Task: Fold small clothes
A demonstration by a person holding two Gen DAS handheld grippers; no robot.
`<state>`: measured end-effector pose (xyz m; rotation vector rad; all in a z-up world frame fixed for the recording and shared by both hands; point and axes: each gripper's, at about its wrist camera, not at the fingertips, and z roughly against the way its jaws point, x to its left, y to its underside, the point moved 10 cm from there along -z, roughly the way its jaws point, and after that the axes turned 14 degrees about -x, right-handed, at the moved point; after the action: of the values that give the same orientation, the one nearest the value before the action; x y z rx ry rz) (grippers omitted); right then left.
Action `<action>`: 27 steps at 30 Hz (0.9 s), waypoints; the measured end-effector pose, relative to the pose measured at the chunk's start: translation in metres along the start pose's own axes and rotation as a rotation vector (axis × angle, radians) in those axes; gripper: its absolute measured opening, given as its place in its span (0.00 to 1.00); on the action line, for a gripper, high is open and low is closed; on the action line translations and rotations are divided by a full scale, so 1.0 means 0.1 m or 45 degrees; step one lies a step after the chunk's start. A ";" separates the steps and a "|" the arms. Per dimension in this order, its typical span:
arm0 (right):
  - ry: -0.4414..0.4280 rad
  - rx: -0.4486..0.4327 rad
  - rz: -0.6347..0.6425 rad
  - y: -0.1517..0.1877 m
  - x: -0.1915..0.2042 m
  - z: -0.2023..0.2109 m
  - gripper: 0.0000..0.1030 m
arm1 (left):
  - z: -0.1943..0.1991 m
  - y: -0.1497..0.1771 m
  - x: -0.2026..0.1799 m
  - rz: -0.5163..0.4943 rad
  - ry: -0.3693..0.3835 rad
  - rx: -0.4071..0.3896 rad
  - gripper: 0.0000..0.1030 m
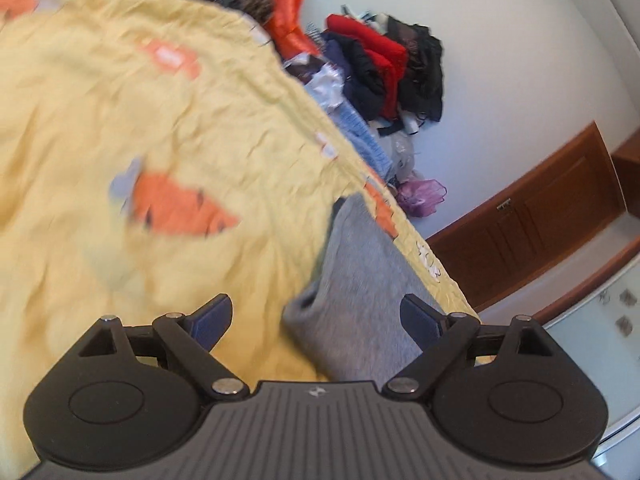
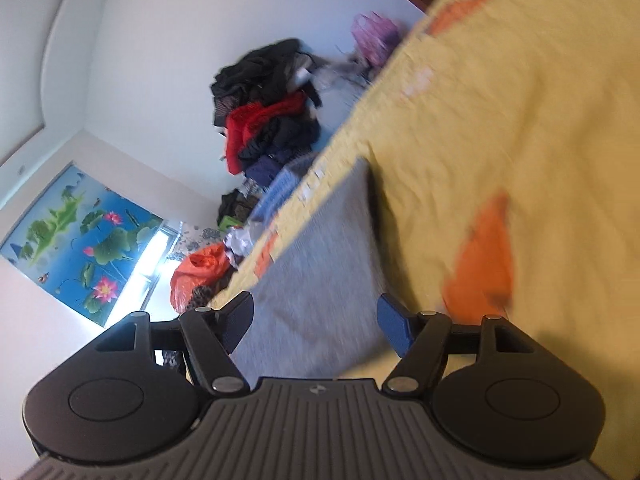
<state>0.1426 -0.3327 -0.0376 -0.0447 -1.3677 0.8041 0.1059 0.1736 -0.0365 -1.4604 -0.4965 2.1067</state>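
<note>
The grey garment [image 1: 356, 280], soft knit and blurred, lies flat on the yellow carrot-print bedspread [image 1: 120, 140] near its edge. Left gripper [image 1: 316, 320] and right gripper [image 2: 316, 322]: jaws spread, grasping nothing.

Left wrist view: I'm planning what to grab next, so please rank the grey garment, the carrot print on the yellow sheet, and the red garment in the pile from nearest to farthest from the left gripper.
1. Grey garment, directly ahead of the open left gripper.
2. Carrot print, ahead to the left on the yellow sheet.
3. Red garment, far off in the pile by the wall, upper right.
</note>
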 end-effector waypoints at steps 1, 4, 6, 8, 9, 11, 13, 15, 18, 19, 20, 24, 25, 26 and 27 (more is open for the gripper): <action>0.015 0.001 -0.012 0.06 -0.04 0.01 0.70 | -0.01 0.07 0.04 0.048 -0.005 0.037 0.89; 0.005 0.009 -0.084 0.22 -0.05 0.01 0.70 | 0.00 0.21 0.01 0.034 0.000 0.052 0.89; 0.012 0.000 -0.080 0.27 -0.04 -0.04 0.70 | -0.01 0.25 -0.04 0.001 -0.003 0.052 0.89; 0.024 -0.025 -0.047 0.29 -0.02 -0.11 0.70 | -0.05 0.28 -0.06 -0.013 0.019 0.047 0.89; 0.026 -0.033 -0.048 0.29 -0.01 -0.14 0.70 | -0.07 0.28 -0.06 -0.023 0.022 0.033 0.89; 0.034 -0.054 -0.049 0.27 -0.01 -0.21 0.68 | -0.13 0.27 -0.09 -0.041 0.018 0.013 0.89; 0.049 -0.071 -0.035 0.25 -0.01 -0.27 0.68 | -0.20 0.27 -0.12 -0.043 0.019 0.000 0.89; 0.062 -0.084 -0.026 0.21 -0.01 -0.35 0.68 | -0.27 0.27 -0.14 -0.038 0.023 0.000 0.89; 0.073 -0.101 -0.016 0.18 -0.01 -0.45 0.68 | -0.36 0.29 -0.20 -0.042 0.025 0.007 0.88; 0.073 -0.102 -0.016 0.17 0.00 -0.48 0.68 | -0.39 0.30 -0.22 -0.038 0.028 0.009 0.88; 0.072 -0.103 -0.014 0.17 0.00 -0.52 0.68 | -0.41 0.30 -0.23 -0.032 0.030 0.012 0.88; 0.077 -0.103 0.004 0.16 0.02 -0.64 0.68 | -0.51 0.35 -0.25 0.035 0.051 0.060 0.61; 0.077 -0.103 0.000 0.16 0.03 -0.66 0.68 | -0.55 0.39 -0.23 0.073 0.052 0.104 0.44; 0.077 -0.104 -0.004 0.15 0.04 -0.69 0.68 | -0.58 0.44 -0.21 0.098 0.050 0.134 0.38; 0.074 -0.104 -0.008 0.15 0.04 -0.70 0.69 | -0.59 0.46 -0.19 0.105 0.043 0.142 0.32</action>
<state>0.1965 -0.2909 -0.0581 -0.1262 -1.3447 0.7362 0.1569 0.1255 -0.0695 -1.4727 -0.3056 2.1338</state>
